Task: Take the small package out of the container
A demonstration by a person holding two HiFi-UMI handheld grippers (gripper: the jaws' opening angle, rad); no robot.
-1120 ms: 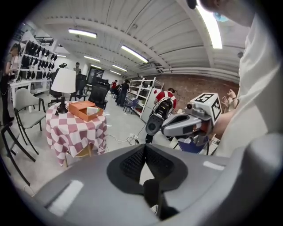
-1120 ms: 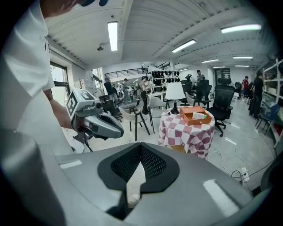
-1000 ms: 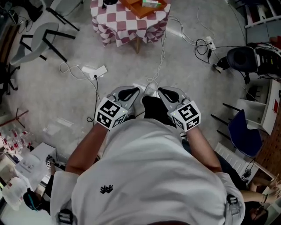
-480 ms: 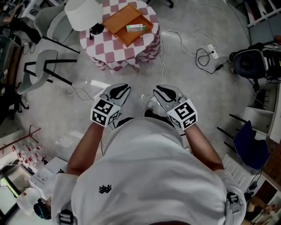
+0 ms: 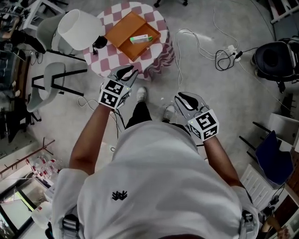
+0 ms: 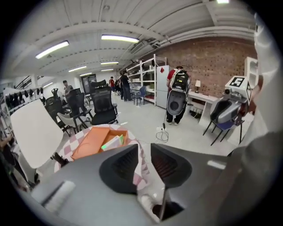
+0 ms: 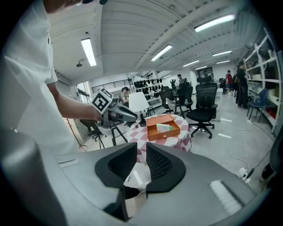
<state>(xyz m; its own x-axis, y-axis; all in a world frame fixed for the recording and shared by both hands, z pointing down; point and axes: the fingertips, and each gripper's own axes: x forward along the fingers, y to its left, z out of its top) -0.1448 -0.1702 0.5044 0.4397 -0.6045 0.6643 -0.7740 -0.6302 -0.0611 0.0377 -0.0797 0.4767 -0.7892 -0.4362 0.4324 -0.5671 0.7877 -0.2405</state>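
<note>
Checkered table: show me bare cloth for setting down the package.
The checkered cloth is bare on the far side, between the white lampshade and the orange box. A narrower strip lies near-left, between the lamp's black base and the box. The right edge is tight.

Bright, even light is cast by ceiling strip lights (image 6: 117, 38); shadows are soft; gripper views are curved, darkened at edges.

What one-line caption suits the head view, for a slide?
Left gripper, empty fingers just opening, points toward the small package in the orange container.
</note>
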